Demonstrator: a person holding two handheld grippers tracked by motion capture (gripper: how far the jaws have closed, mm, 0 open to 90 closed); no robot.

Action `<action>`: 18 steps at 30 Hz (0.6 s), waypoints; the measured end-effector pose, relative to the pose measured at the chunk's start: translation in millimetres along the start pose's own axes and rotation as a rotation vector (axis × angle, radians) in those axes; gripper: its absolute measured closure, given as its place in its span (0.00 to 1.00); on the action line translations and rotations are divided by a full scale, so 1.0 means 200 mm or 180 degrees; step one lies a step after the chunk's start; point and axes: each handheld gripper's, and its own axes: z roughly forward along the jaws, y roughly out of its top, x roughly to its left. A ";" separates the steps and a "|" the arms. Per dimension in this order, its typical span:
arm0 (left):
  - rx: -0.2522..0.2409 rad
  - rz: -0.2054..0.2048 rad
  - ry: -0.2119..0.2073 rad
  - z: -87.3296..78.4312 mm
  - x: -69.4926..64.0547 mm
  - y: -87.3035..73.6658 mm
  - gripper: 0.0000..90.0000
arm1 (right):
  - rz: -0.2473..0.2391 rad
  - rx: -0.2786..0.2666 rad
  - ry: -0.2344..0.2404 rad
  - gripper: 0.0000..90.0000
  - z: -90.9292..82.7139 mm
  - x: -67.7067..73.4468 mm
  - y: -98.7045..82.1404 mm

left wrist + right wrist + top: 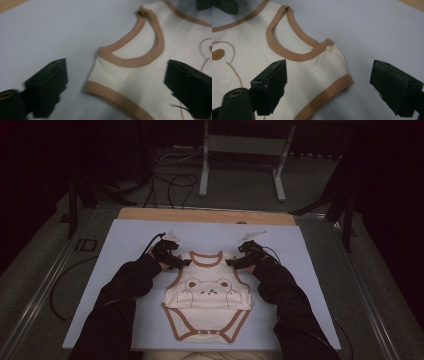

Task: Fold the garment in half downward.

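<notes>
A cream baby bodysuit [207, 300] with brown trim and a bear print lies flat on the pale blue mat [125, 245], neckline toward the far side. My left gripper [186, 262] hovers open at its left shoulder strap [110, 75], one jaw over the mat and the other over the cloth. My right gripper [229, 262] stands open at the right shoulder strap [332, 62], which carries a small snap button [329, 48]. In both gripper views the jaws straddle the strap edge without pressing it.
The mat lies on a wooden board [200, 215] atop a grey table. Cables [175, 182] trail on the floor beyond, near a white frame stand [245, 150]. Dark sleeves [115, 305] come in from the bottom on both sides of the bodysuit.
</notes>
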 end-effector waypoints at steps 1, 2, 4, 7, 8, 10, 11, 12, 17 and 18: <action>0.0015 0.0004 -0.0015 0.00 0.00 0.00 0.09 | 0.0014 -0.0002 -0.0005 0.18 0.01 -0.01 0.00; 0.0059 0.0022 0.0056 0.01 0.01 0.01 0.10 | 0.0029 0.0018 -0.0007 0.19 0.01 -0.02 0.00; 0.0067 0.0018 0.0042 0.01 0.02 0.01 0.14 | 0.0030 0.0040 -0.0001 0.22 0.03 -0.03 0.00; 0.0126 0.0056 0.0087 0.01 0.02 0.02 0.18 | 0.0000 0.0103 -0.0038 0.28 0.05 -0.04 -0.01; 0.0157 0.0067 0.0101 0.02 0.03 0.02 0.20 | -0.0016 0.0117 -0.0052 0.30 0.06 -0.04 -0.01; 0.0196 0.0066 0.0093 0.02 0.04 0.01 0.23 | 0.0018 0.0126 -0.0066 0.31 0.07 -0.05 -0.01; 0.0224 0.0068 0.0110 0.03 0.04 0.01 0.24 | 0.0023 0.0119 -0.0058 0.31 0.07 -0.06 -0.01; 0.0240 0.0065 0.0117 0.03 0.05 0.01 0.25 | 0.0054 0.0121 -0.0068 0.31 0.08 -0.06 -0.01; 0.0217 0.0062 0.0117 0.02 0.06 0.01 0.33 | 0.0062 0.0196 -0.0100 0.38 0.11 -0.07 -0.01; 0.0200 0.0032 0.0119 0.02 0.06 0.01 0.35 | 0.0043 0.0201 -0.0105 0.39 0.11 -0.07 -0.01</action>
